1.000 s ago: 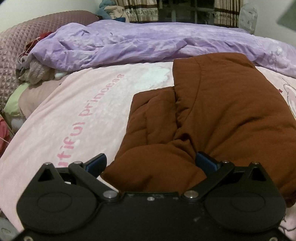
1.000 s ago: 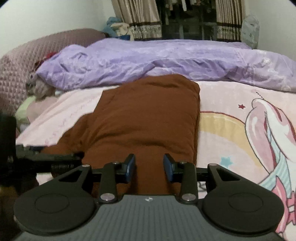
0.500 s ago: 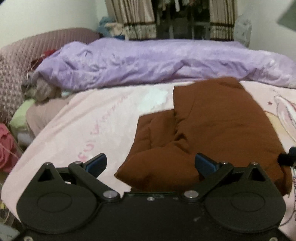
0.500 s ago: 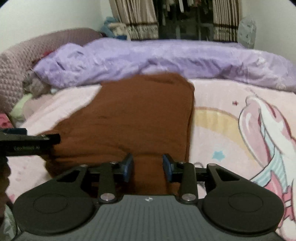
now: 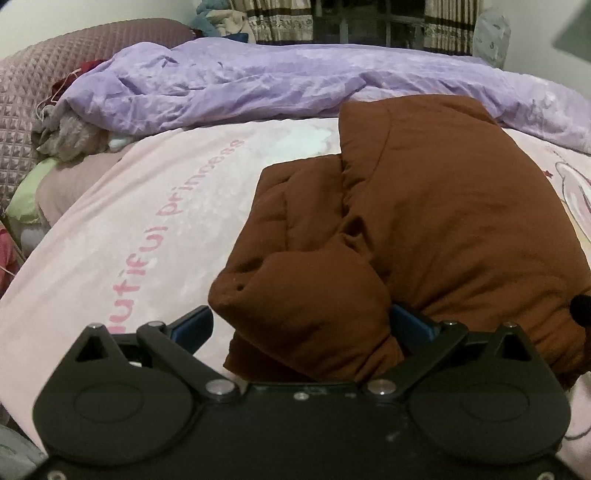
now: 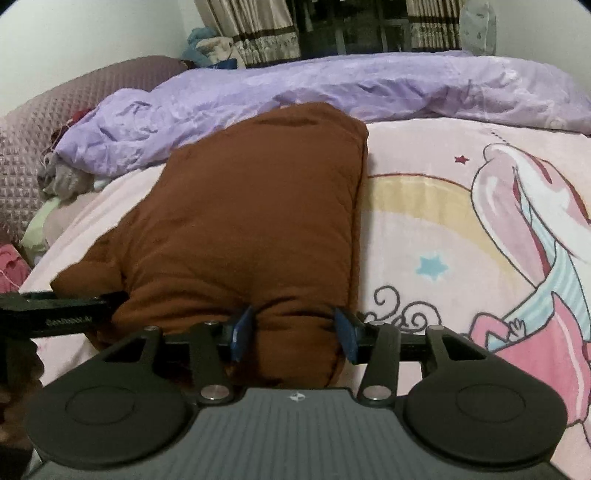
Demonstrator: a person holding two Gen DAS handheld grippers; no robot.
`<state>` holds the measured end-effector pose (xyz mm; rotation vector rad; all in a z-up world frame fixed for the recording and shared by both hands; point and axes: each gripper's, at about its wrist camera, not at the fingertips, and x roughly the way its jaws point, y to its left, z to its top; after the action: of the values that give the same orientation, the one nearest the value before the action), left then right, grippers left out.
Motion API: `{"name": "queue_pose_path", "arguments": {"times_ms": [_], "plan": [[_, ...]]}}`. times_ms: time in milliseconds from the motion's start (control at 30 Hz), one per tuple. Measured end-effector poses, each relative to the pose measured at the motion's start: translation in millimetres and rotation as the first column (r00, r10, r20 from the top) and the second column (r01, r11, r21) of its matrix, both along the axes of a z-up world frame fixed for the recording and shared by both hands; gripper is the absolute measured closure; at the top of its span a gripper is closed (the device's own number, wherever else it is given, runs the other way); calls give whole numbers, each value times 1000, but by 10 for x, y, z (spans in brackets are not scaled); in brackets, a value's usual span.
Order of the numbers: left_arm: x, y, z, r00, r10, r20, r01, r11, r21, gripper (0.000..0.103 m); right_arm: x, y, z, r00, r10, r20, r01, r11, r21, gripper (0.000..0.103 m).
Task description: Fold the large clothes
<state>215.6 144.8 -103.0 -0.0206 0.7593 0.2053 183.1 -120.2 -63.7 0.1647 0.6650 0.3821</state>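
Observation:
A brown padded jacket (image 5: 436, 206) lies folded lengthwise on the pink bedsheet (image 5: 147, 206), its sleeve doubled at the near left. My left gripper (image 5: 303, 325) is open wide, its jaws either side of the near sleeve end. In the right wrist view the jacket (image 6: 251, 214) runs away from me. My right gripper (image 6: 293, 334) is open, its jaws around the near hem without pinching it. The left gripper shows as a black bar (image 6: 62, 306) at the left.
A crumpled purple duvet (image 5: 277, 77) lies across the far side of the bed. A quilted mauve headboard (image 5: 22, 110) and a pile of clothes (image 5: 70, 136) are at the left. Curtains (image 6: 251, 29) hang behind. The sheet's cartoon print (image 6: 524, 236) is to the right.
Both grippers pulled back, then came forward again to the jacket's near edge. The right gripper's jaws have opened wider and now sit around the hem. The left stays open.

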Motion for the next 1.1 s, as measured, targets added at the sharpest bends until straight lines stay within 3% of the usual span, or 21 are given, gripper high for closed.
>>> {"name": "queue_pose_path", "arguments": {"times_ms": [67, 233, 333, 433, 567, 733, 800, 867, 933, 1000, 1100], "plan": [[-16, -6, -7, 1000, 2, 2, -2, 1000, 3, 0, -76, 11, 84, 1000, 8, 20, -9, 1000, 10, 59], [-17, -23, 13, 1000, 3, 4, -3, 1000, 4, 0, -318, 153, 331, 987, 119, 112, -122, 992, 23, 60], [-10, -23, 12, 1000, -2, -1, 2, 1000, 6, 0, -149, 329, 97, 991, 131, 17, -131, 991, -8, 60], [-17, -28, 20, 1000, -4, 2, 4, 1000, 11, 0, -53, 360, -115, 995, 97, 27, -97, 995, 15, 60], [-63, -9, 149, 1000, -1, 17, 1, 1000, 18, 0, -184, 372, 128, 993, 106, 43, -105, 994, -20, 61], [-227, 87, 521, 993, 4, 114, -10, 999, 49, 0, -329, 148, 402, 991, 76, 113, -76, 997, -4, 61], [-174, 186, 465, 994, 44, 98, -50, 997, 61, 0, -261, 56, 378, 994, 36, 104, -35, 999, -7, 61], [-91, 294, 306, 997, 52, 51, -53, 999, 12, 0, -83, 13, 202, 999, 19, 35, -19, 1000, -3, 60], [36, 291, 51, 1000, 10, -27, -10, 1000, 3, 0, 90, 53, -80, 999, 45, -6, -45, 999, -26, 41], [63, 218, -69, 1000, -7, -24, 8, 999, 40, 0, 151, -8, -175, 999, 39, -22, -39, 999, 14, 41], [66, 159, 48, 1000, 5, -9, -4, 997, 74, 0, 142, -48, -36, 998, 49, -25, -49, 999, 13, 49]]}}
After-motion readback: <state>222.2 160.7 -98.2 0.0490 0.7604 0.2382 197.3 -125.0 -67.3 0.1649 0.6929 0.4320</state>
